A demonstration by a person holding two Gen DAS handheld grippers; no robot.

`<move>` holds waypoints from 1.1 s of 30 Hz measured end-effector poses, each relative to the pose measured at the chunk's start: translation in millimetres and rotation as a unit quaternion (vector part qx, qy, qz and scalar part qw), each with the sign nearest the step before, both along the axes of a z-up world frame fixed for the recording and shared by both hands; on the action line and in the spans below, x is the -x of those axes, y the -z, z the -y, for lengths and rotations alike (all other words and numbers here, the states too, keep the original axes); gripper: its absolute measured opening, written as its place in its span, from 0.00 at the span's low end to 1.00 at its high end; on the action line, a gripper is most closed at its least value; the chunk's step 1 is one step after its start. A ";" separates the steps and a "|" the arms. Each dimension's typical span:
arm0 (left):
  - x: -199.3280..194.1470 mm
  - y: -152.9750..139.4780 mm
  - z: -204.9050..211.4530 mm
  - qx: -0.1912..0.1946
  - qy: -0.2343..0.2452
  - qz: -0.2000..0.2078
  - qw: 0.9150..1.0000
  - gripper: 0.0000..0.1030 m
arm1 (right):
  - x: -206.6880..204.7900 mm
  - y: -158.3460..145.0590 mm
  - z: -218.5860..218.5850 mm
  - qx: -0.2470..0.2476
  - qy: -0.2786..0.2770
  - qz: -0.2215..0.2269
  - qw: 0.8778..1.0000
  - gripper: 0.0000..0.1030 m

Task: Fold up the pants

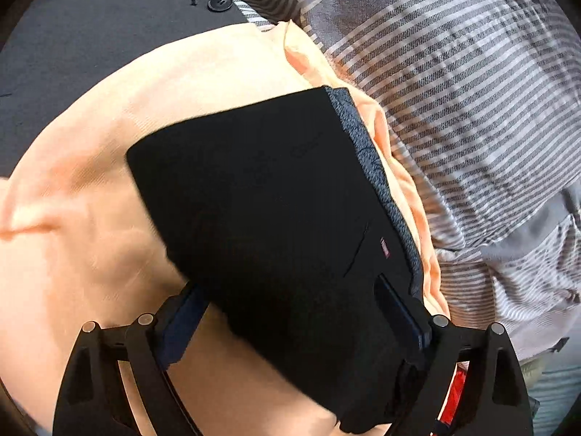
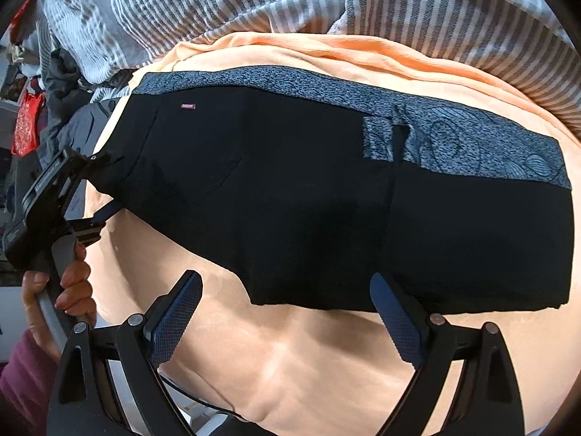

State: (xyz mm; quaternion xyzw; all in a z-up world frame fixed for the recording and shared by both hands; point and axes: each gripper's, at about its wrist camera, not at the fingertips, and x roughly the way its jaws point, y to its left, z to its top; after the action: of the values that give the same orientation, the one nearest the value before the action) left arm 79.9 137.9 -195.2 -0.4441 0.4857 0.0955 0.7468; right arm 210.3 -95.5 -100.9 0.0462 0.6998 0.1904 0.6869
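Observation:
The black pants [image 2: 308, 196] lie folded on a peach sheet [image 2: 290, 363], with a grey patterned waistband [image 2: 435, 138] along the far edge. My right gripper [image 2: 287, 312] is open and empty, just short of the pants' near edge. My left gripper [image 1: 290, 312] has its jaws wide apart with the end of the pants [image 1: 261, 200] lying between them, not clamped. It also shows in the right wrist view [image 2: 92, 189], held by a hand at the pants' left end.
A grey striped duvet [image 2: 254, 0] lies bunched behind the sheet. A dark buttoned garment [image 1: 90, 29] lies at the far left. Red bags and clutter [image 2: 25, 123] sit off the bed's left side.

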 end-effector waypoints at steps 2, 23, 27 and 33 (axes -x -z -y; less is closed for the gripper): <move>-2.7 -0.3 -2.7 0.011 -0.005 0.009 1.000 0.89 | -1.4 0.8 -2.8 -0.002 -0.001 -0.002 1.000 0.93; -22.5 -30.5 29.2 -0.159 0.042 -0.055 0.985 0.24 | -38.9 -24.3 -13.3 -0.029 0.012 0.015 0.999 0.93; -24.7 -52.9 63.7 -0.260 0.097 -0.042 0.960 0.24 | -68.3 -41.4 -20.8 -0.055 0.005 0.009 0.998 0.93; -28.1 -61.6 83.1 -0.311 0.139 -0.035 0.940 0.24 | -119.5 -60.8 -73.0 -0.082 -0.057 -0.034 0.994 0.95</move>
State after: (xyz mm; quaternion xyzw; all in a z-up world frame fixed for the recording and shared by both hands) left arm 108.0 54.8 -133.6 -0.1142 0.5141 0.1525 0.8363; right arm 329.7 -22.5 -40.2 0.0691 0.7060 0.2845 0.6449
